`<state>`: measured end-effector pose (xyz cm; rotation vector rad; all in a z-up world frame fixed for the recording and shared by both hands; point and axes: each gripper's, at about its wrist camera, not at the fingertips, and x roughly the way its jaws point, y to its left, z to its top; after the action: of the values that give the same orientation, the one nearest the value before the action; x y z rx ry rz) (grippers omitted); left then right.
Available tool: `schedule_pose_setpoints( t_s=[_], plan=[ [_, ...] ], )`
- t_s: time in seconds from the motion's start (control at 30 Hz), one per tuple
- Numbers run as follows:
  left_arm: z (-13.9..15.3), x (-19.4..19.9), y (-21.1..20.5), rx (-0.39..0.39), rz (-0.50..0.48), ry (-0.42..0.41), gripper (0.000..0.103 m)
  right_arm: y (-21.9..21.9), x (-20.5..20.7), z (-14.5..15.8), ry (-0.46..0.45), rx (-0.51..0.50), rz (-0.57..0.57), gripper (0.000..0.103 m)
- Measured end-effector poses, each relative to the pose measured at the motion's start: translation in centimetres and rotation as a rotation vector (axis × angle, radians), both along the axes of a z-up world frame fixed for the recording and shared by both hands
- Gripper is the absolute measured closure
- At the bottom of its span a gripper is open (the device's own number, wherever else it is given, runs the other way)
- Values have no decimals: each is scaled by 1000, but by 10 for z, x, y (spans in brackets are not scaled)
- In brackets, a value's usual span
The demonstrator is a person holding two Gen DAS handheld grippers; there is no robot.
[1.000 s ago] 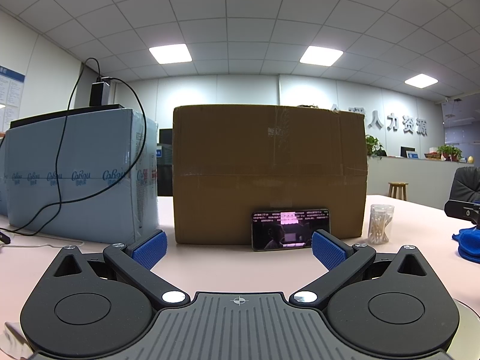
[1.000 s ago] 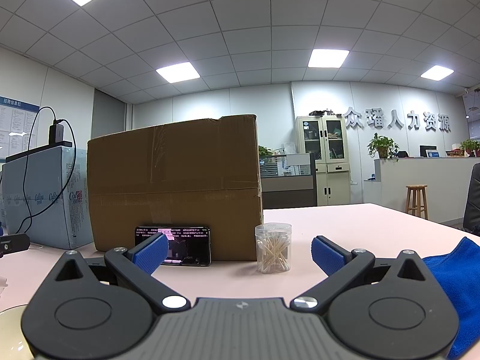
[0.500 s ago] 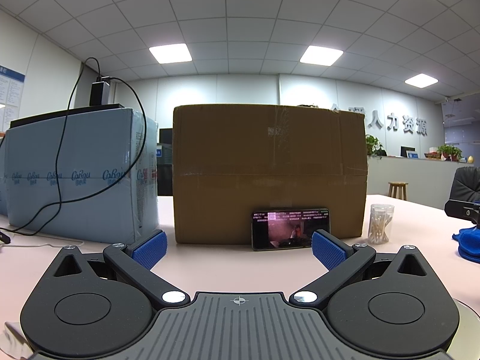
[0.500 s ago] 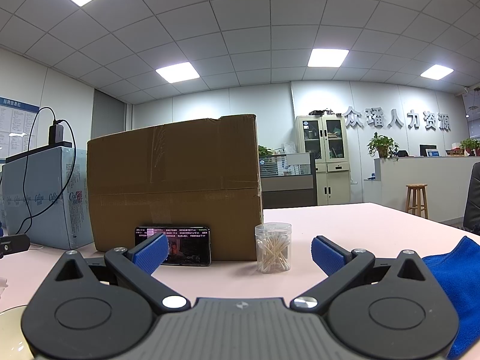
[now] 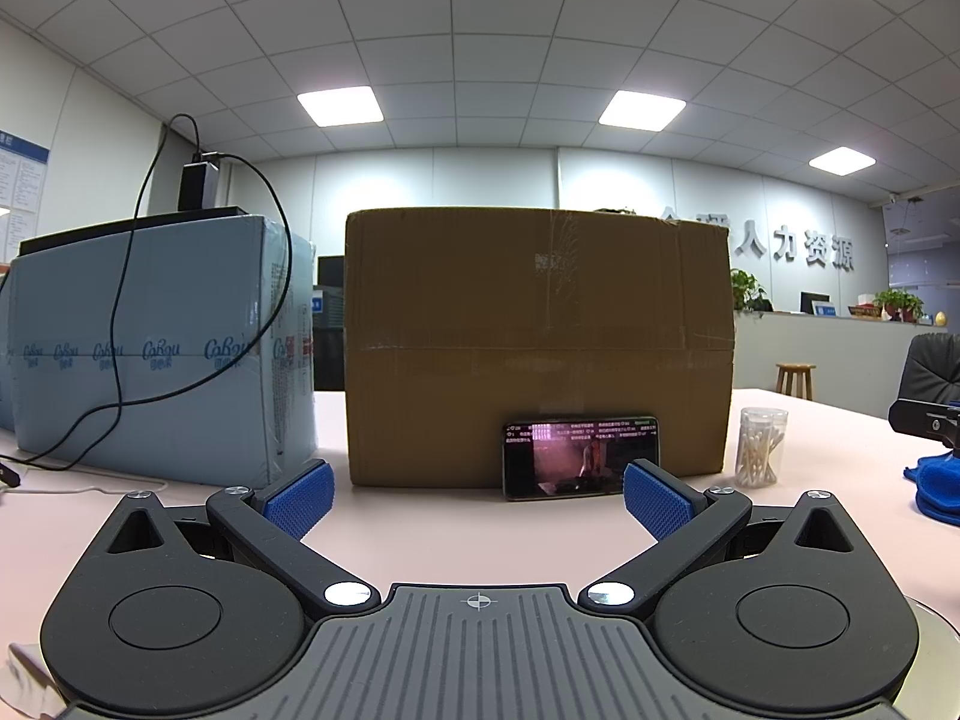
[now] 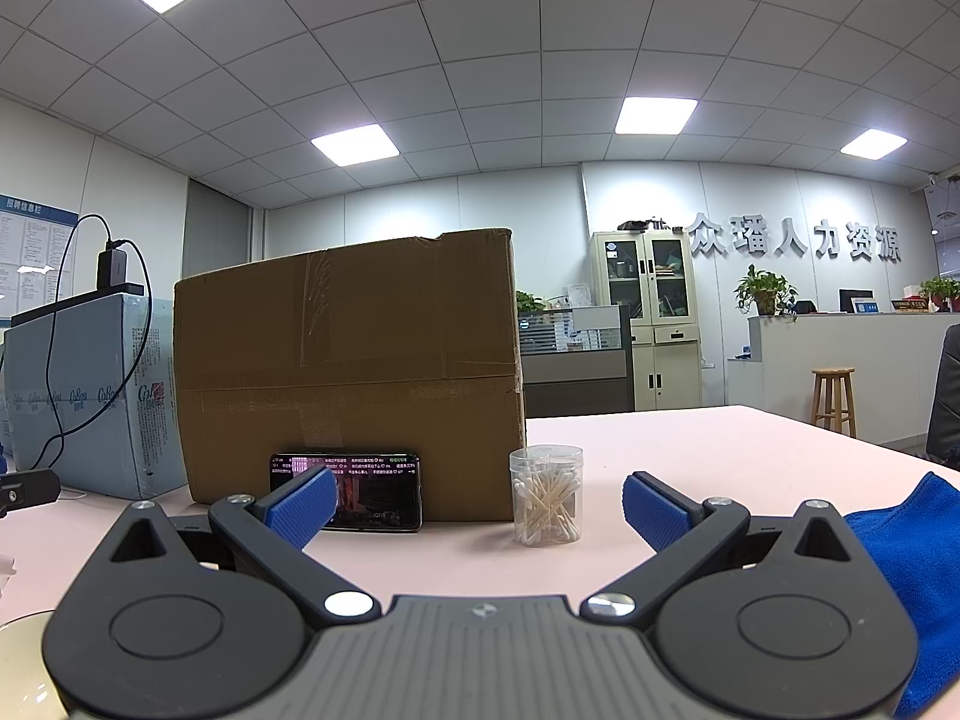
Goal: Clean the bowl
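Both grippers sit wide open and empty above the pale pink table (image 5: 468, 534): left gripper (image 5: 477, 495), right gripper (image 6: 474, 501). The blue microfibre cloth (image 6: 900, 546) lies just beside the right gripper's right finger. A pale curved rim (image 6: 24, 630) at lower left, possibly the bowl, is mostly cut off.

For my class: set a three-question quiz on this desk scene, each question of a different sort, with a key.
1. True or false: the left gripper is shut on the phone.
2. Which lies nearest the right gripper? A) blue cloth B) pale blue carton C) wooden stool
3. Fill in: the phone leans against the ____ box.

Key: 1 false, both grippers are open and empty; 2 A; 3 cardboard.
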<state>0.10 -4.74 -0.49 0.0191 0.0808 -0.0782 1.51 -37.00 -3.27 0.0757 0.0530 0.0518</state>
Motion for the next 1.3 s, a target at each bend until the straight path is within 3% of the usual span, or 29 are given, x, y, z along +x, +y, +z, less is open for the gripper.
schedule_pose_setpoints(
  t_s=[1.3],
  plan=[
    [1, 0, 1, -4, -3, 12, 0, 4, 2, -2, 1, 0, -1, 0]
  ],
)
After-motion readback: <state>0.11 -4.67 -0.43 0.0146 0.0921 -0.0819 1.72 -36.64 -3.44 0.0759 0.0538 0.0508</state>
